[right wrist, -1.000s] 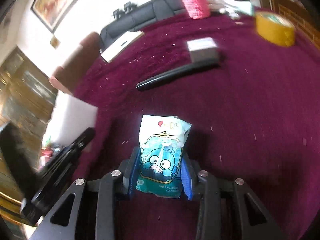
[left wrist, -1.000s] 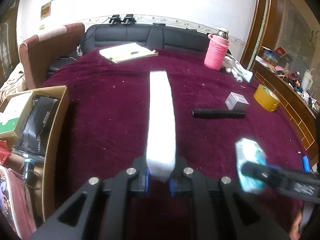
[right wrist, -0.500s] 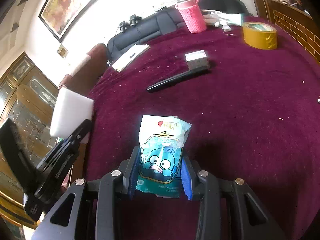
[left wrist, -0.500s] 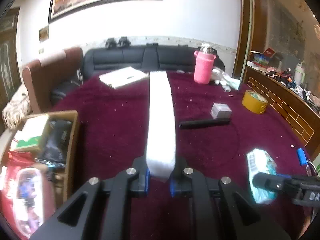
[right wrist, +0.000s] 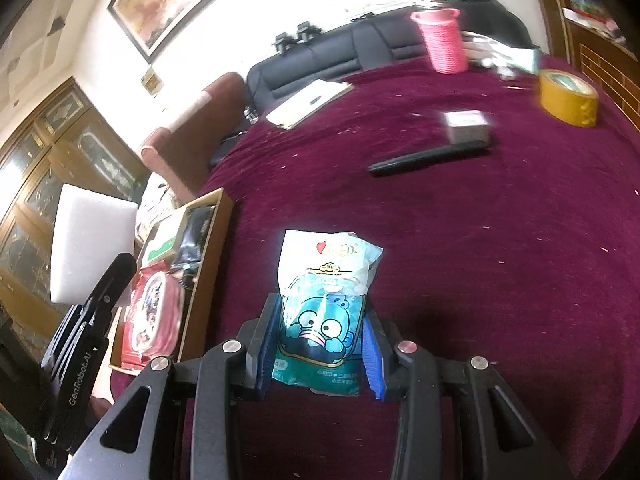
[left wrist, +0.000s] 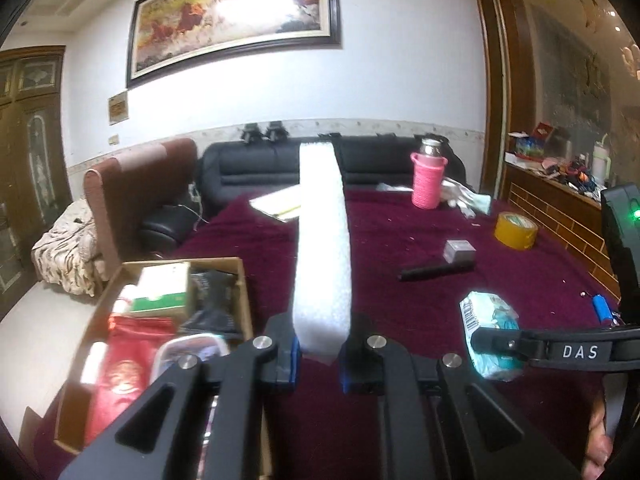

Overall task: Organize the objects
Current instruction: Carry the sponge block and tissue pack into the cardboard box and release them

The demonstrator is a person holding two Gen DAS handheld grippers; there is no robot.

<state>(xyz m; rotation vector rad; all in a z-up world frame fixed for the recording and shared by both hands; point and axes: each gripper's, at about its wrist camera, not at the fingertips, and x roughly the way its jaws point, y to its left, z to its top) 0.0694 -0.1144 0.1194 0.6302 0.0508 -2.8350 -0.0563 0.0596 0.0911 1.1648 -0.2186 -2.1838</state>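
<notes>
While both grippers hang above the table (right wrist: 500, 240), each holds one thing.

The left gripper (left wrist: 318, 354) has its fingers (left wrist: 289, 354) squeezed nearly together on the near end of a white foam block (left wrist: 322, 256), which juts forward from them. The right gripper (right wrist: 320, 354) has its fingers (right wrist: 267, 344) part-way apart, clamping a blue cartoon packet (right wrist: 324, 312) by its sides. A filled cardboard box (left wrist: 240, 280) sits below and left of the left fingers. A black pen (right wrist: 428, 158), small grey box (right wrist: 466, 124) and tape roll (right wrist: 568, 98) lie well ahead of the right fingers. Compared with a second ago, both grips are unchanged, but the table lies lower and the box shows more fully.
</notes>
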